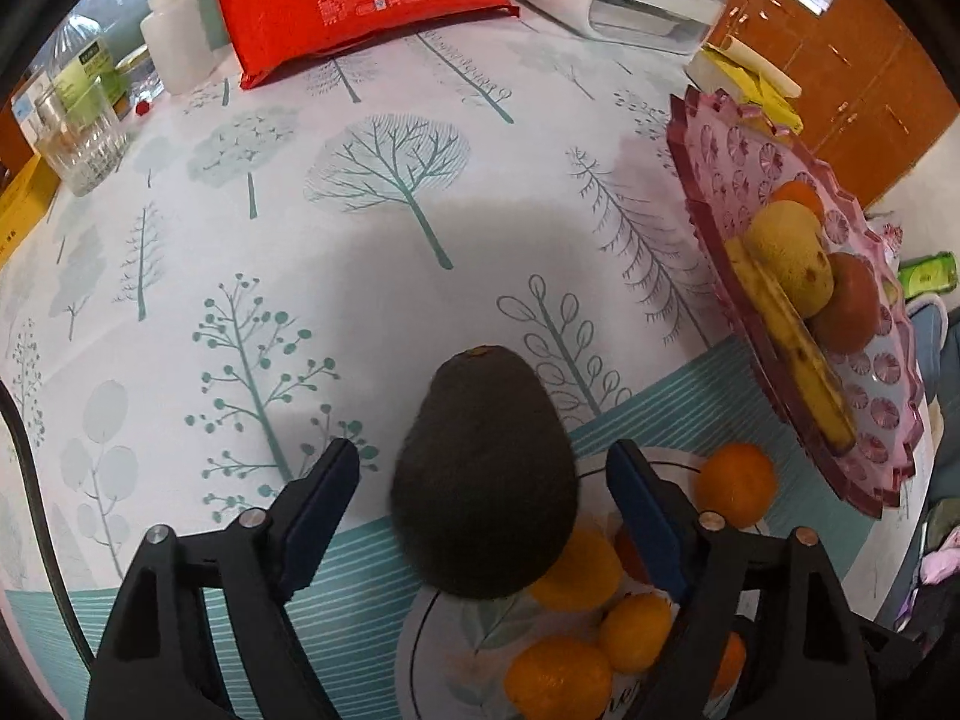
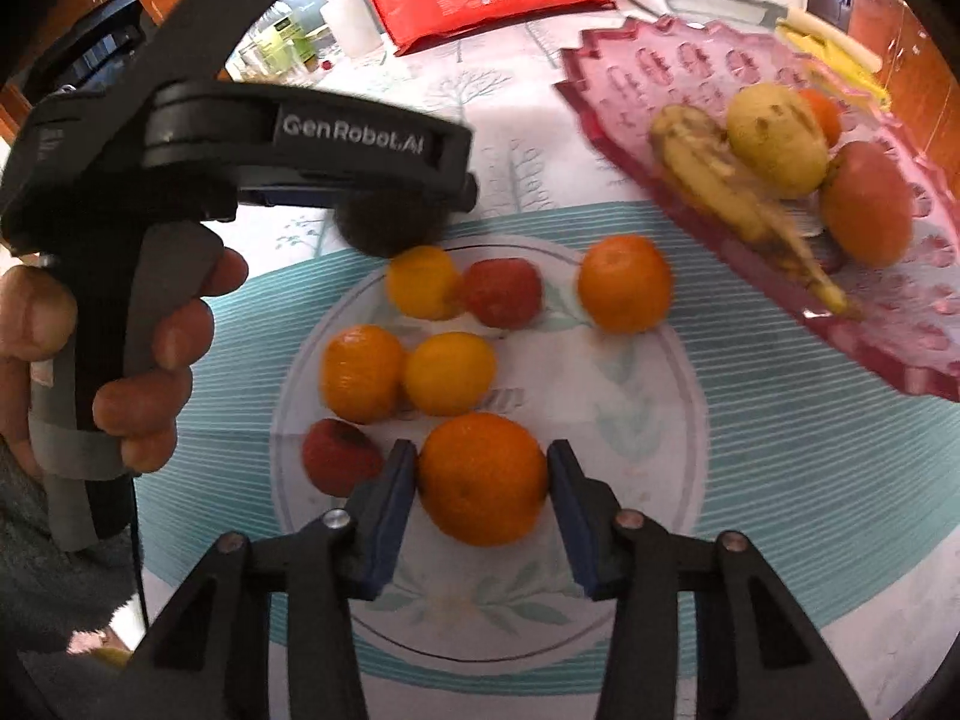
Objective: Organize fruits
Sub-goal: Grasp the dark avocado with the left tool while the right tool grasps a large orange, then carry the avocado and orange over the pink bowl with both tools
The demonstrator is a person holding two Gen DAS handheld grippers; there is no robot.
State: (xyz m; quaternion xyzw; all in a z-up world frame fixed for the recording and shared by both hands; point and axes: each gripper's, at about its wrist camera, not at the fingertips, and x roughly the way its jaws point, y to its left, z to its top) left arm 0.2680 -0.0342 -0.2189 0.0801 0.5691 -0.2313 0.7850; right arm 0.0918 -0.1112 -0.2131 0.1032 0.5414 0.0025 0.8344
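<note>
The left gripper (image 1: 483, 498) hangs above the near edge of the surface (image 1: 372, 276) with a dark avocado (image 1: 483, 483) between its fingers; these stand wide, with a gap showing on each side of the fruit, so whether they actually bear on it I cannot tell. In the right wrist view the avocado shows only as a dark lump under that gripper's body, at about 11 o'clock from the white plate (image 2: 660, 438). The right gripper (image 2: 483, 480) sits low over the plate, both blue pads touching the flanks of a large orange (image 2: 483, 477), clamped on it or nearly so. Smaller mandarins and two reddish fruits lie scattered on the plate beyond. The pink scalloped dish (image 2: 900, 324), at 2 o'clock from the plate, already carries a banana (image 2: 738, 192), a yellowish pear-like fruit and a red one, so it is likely where the sorted fruit goes.
</note>
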